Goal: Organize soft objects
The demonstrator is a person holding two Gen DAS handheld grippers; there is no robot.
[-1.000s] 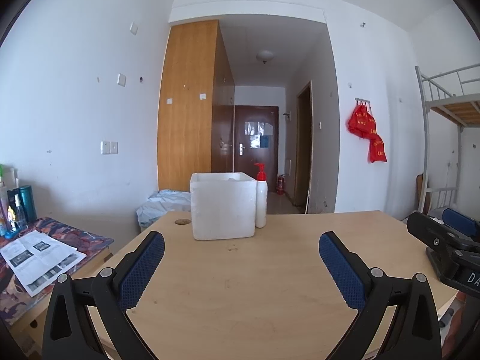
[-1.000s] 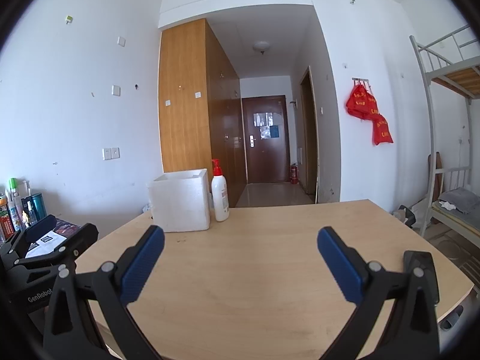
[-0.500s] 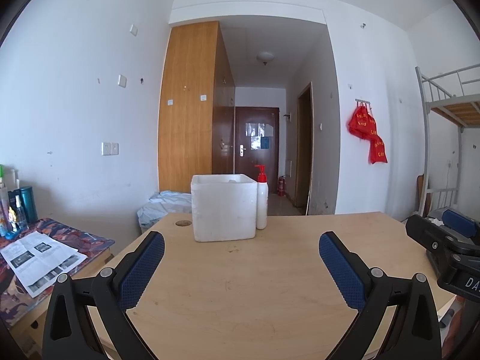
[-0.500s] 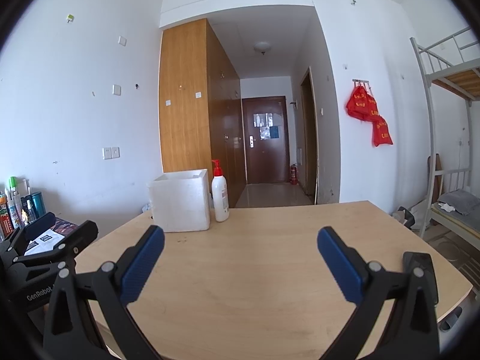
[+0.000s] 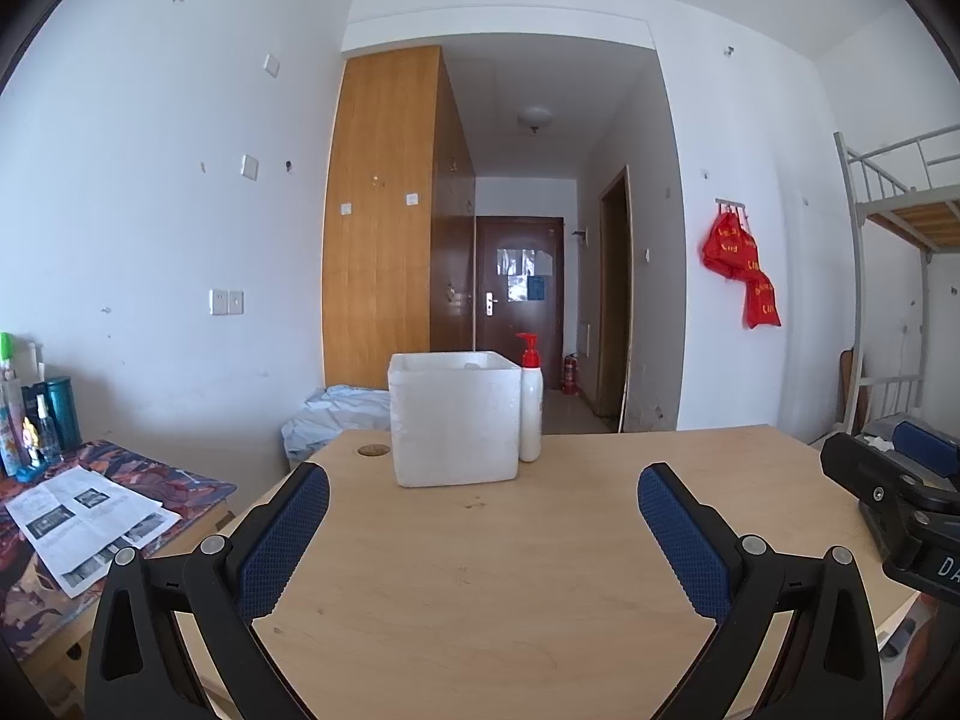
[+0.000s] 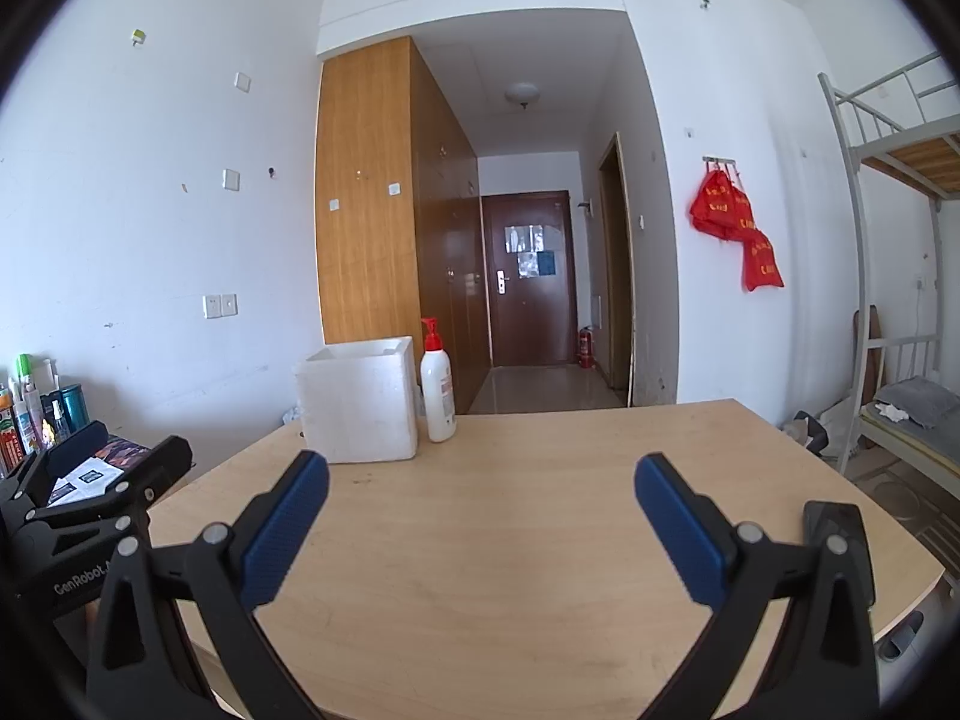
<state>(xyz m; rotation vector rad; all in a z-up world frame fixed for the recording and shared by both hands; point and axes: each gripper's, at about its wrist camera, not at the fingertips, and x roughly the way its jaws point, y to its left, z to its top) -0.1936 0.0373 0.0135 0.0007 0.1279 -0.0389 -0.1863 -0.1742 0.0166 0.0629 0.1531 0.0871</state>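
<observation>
Foam box [image 5: 454, 418] stands at twelve o'clock on the tabletop [image 5: 540, 564], a pump bottle [image 5: 530, 401] touching its three o'clock side — whatever soft things it holds are mostly hidden below the rim. Left claw [image 5: 483, 531] and right claw [image 6: 482, 531] both hang spread wide over bare wood, gripping nothing, well short of the box. Risk, as I judge it: the box looks light, so a claw catching its rim could shove it into the bottle and topple that — a steep, centred entry would avoid this.
</observation>
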